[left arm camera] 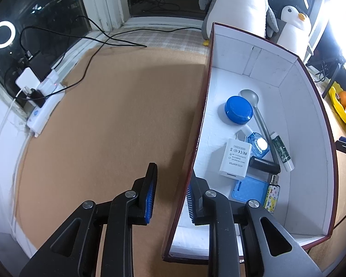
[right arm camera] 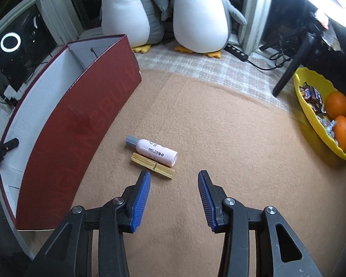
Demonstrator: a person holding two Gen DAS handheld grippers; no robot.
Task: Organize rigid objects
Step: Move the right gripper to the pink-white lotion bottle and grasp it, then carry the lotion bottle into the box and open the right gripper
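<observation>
Though left tool (left arm camera: 171, 172) and right tool (right arm camera: 174, 173) both apart, box (left arm camera: 306, 106) with adapter (left arm camera: 234, 159), lid (left arm camera: 238, 109), spoon (left arm camera: 249, 95).

Dark-red cardboard box (right arm camera: 64, 138) sits left on tan blanket (right arm camera: 219, 138). White plastic bottle (right arm camera: 153, 151) lies right of box; gold wooden clothespin (right arm camera: 153, 165) touching in front. Yellow plastic bowl (right arm camera: 311, 124) far right.
</observation>
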